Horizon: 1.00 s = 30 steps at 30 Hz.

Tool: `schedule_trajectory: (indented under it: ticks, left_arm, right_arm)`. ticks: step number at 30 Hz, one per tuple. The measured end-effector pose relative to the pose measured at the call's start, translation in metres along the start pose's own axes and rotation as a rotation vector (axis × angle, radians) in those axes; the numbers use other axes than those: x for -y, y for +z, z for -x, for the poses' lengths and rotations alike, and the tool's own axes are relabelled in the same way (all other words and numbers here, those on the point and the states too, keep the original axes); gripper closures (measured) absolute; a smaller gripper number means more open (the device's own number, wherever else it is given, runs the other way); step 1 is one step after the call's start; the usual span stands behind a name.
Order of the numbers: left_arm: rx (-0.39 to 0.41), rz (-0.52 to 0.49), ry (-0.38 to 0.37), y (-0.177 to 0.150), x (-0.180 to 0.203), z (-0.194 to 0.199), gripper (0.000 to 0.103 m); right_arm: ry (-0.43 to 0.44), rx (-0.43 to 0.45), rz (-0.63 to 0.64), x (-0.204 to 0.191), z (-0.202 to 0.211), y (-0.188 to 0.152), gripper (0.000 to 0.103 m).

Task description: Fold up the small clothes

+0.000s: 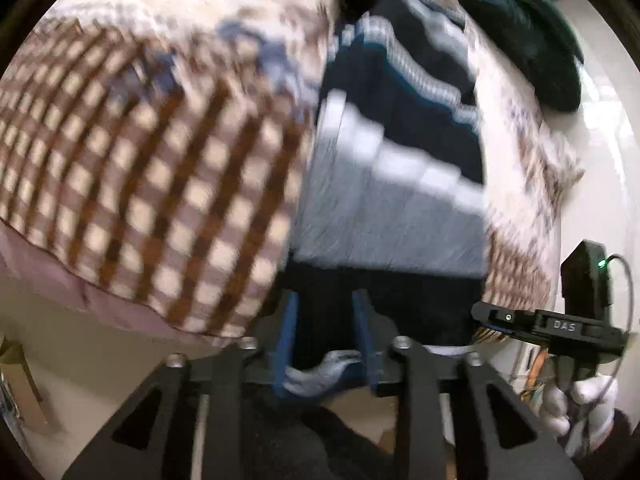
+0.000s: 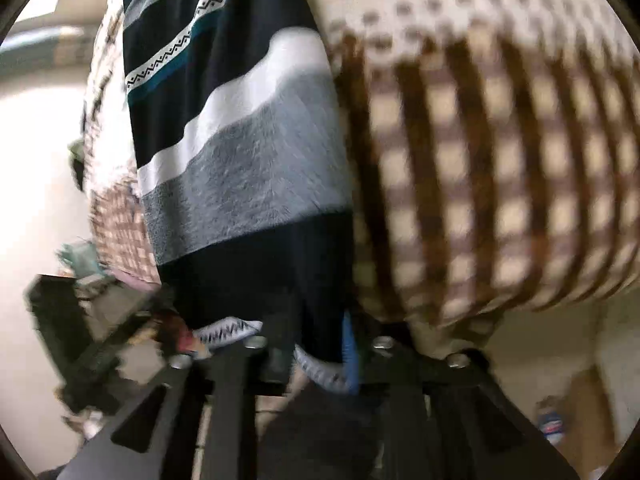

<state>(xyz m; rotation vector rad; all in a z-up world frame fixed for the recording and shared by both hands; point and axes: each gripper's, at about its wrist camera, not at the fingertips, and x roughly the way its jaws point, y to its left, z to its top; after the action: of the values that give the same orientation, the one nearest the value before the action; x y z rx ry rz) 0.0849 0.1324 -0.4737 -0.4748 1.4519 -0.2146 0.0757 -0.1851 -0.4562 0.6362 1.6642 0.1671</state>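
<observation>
A small garment (image 1: 392, 208) with navy, white and grey bands lies lengthwise on a checked bedspread (image 1: 160, 184). Its dark near hem reaches up between the blue fingers (image 1: 289, 320) of my left gripper (image 1: 325, 304), with a grey fold bunched at their base; the gripper is shut on that hem. In the right wrist view the same garment (image 2: 248, 176) has its navy end and patterned trim caught in my right gripper (image 2: 316, 332), shut on it. One blue finger (image 2: 349, 340) shows; the other is hidden by cloth. Both views are blurred.
A dark green cloth heap (image 1: 532, 40) lies at the far right of the bed. The bed's near edge (image 1: 120, 312) drops to a pale floor. The right gripper's black body (image 1: 560, 326) and a white-gloved hand (image 1: 576, 400) are at the right.
</observation>
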Motion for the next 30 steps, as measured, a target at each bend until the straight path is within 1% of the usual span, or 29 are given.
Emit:
schedule_trajectory:
  ticks: [1, 2, 3, 4, 6, 8, 9, 10, 12, 13, 14, 15, 16, 17, 18, 19, 20, 21, 22, 23, 24, 25, 26, 28, 30]
  left_arm:
    - [0.026, 0.007, -0.016, 0.010, -0.001, 0.013, 0.063]
    - [0.055, 0.020, -0.020, 0.024, -0.002, 0.026, 0.057]
    - [0.082, 0.034, -0.035, 0.042, -0.002, 0.034, 0.047]
    - [0.101, 0.044, -0.049, 0.057, -0.003, 0.039, 0.044]
    - [0.143, 0.055, -0.115, 0.114, -0.001, 0.040, 0.044]
    - [0.172, 0.051, -0.137, 0.167, 0.005, 0.032, 0.044]
    - [0.188, 0.036, -0.160, 0.205, 0.011, 0.023, 0.044]
    - [0.191, 0.022, -0.166, 0.228, 0.016, 0.014, 0.044]
    - [0.171, -0.025, -0.190, 0.293, 0.031, -0.016, 0.044]
    - [0.157, -0.041, -0.184, 0.312, 0.035, -0.027, 0.044]
    - [0.129, -0.071, -0.189, 0.338, 0.041, -0.047, 0.044]
    - [0.101, -0.101, -0.178, 0.361, 0.047, -0.066, 0.044]
    - [0.085, -0.119, -0.168, 0.371, 0.051, -0.077, 0.046]
    - [0.062, -0.136, -0.197, 0.384, 0.056, -0.094, 0.048]
    - [0.061, -0.142, -0.237, 0.391, 0.059, -0.101, 0.079]
    - [0.053, -0.156, -0.269, 0.395, 0.062, -0.100, 0.095]
    - [0.068, -0.178, -0.294, 0.400, 0.067, -0.095, 0.095]
    - [0.099, -0.199, -0.291, 0.405, 0.067, -0.086, 0.095]
    - [0.110, -0.200, -0.290, 0.409, 0.063, -0.082, 0.095]
    - [0.096, -0.198, -0.276, 0.416, 0.055, -0.085, 0.095]
    - [0.079, -0.175, -0.255, 0.422, 0.046, -0.092, 0.095]
    - [0.055, -0.143, -0.254, 0.424, 0.036, -0.099, 0.095]
    - [0.035, -0.136, -0.257, 0.424, 0.030, -0.106, 0.095]
    - [0.029, -0.168, -0.241, 0.420, 0.030, -0.109, 0.095]
    - [0.026, -0.179, -0.247, 0.419, 0.033, -0.109, 0.095]
  right_arm:
    - [-0.008, 0.038, 0.007, -0.004, 0.015, 0.008, 0.050]
    - [-0.014, 0.057, 0.006, -0.009, 0.023, 0.019, 0.050]
    - [-0.025, 0.081, 0.002, -0.015, 0.035, 0.031, 0.050]
    - [-0.034, 0.109, -0.009, -0.020, 0.046, 0.043, 0.048]
    - [-0.015, 0.153, -0.037, -0.028, 0.063, 0.078, 0.048]
    - [-0.005, 0.200, -0.073, -0.040, 0.079, 0.119, 0.048]
    - [-0.004, 0.216, -0.079, -0.043, 0.081, 0.141, 0.048]
    - [-0.020, 0.237, -0.089, -0.045, 0.083, 0.171, 0.048]
    - [-0.024, 0.282, -0.102, -0.060, 0.081, 0.214, 0.048]
    - [-0.023, 0.300, -0.109, -0.066, 0.077, 0.240, 0.048]
    - [-0.026, 0.309, -0.120, -0.071, 0.073, 0.259, 0.048]
    - [-0.020, 0.325, -0.134, -0.075, 0.068, 0.282, 0.048]
    - [-0.009, 0.336, -0.141, -0.078, 0.063, 0.303, 0.048]
    - [-0.005, 0.338, -0.151, -0.078, 0.053, 0.317, 0.048]
    - [-0.004, 0.335, -0.160, -0.080, 0.049, 0.330, 0.048]
    - [-0.004, 0.332, -0.166, -0.082, 0.046, 0.344, 0.048]
    - [-0.012, 0.330, -0.169, -0.081, 0.044, 0.353, 0.048]
    - [-0.024, 0.329, -0.175, -0.082, 0.043, 0.359, 0.048]
    - [-0.030, 0.330, -0.185, -0.082, 0.042, 0.366, 0.048]
    - [-0.025, 0.329, -0.182, -0.084, 0.039, 0.373, 0.048]
    - [-0.033, 0.331, -0.169, -0.087, 0.039, 0.381, 0.048]
    - [-0.061, 0.342, -0.149, -0.091, 0.040, 0.391, 0.048]
    - [-0.075, 0.354, -0.136, -0.093, 0.039, 0.398, 0.048]
    - [-0.108, 0.392, -0.103, -0.101, 0.041, 0.421, 0.048]
    - [-0.096, 0.397, -0.073, -0.107, 0.037, 0.444, 0.048]
